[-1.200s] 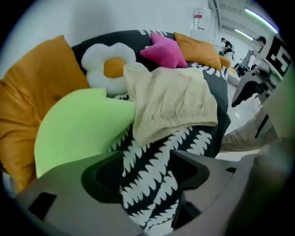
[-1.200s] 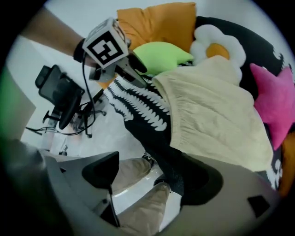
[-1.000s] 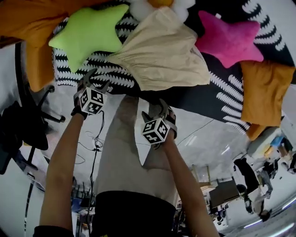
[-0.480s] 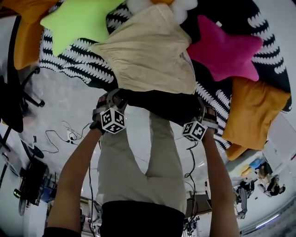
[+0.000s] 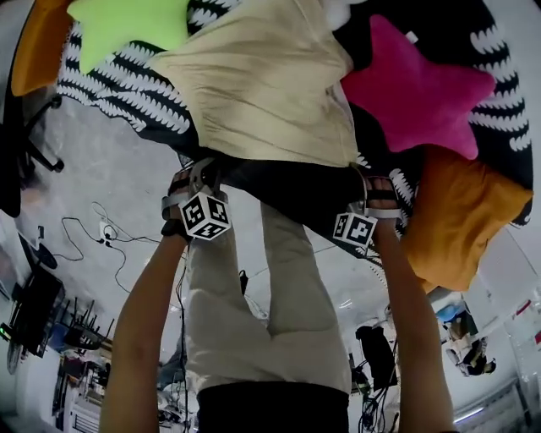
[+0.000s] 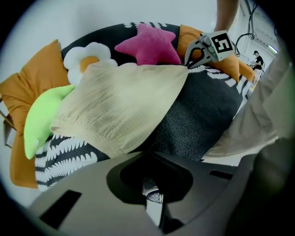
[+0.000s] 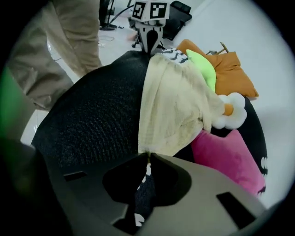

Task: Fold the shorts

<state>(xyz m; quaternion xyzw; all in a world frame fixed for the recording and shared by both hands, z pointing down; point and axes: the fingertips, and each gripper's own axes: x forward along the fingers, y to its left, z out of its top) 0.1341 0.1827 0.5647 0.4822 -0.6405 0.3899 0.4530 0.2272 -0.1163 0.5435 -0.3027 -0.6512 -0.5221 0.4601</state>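
Shorts [image 5: 262, 84] spread; corners pinched in just-closed fingers [image 7: 175, 166], left gripper [image 5: 203, 164], right gripper [image 5: 363, 171]

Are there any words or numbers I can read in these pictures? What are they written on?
No words or numbers can be read anywhere.
The cube on the left gripper: only black-and-white square patterns, not letters.
The cube on the right gripper: the same kind of patterns.
The shorts, the pink star cushion and the green star cushion: no print.

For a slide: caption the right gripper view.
Right tool, jaws just closing, pinches corner of cream shorts on dark cushion.
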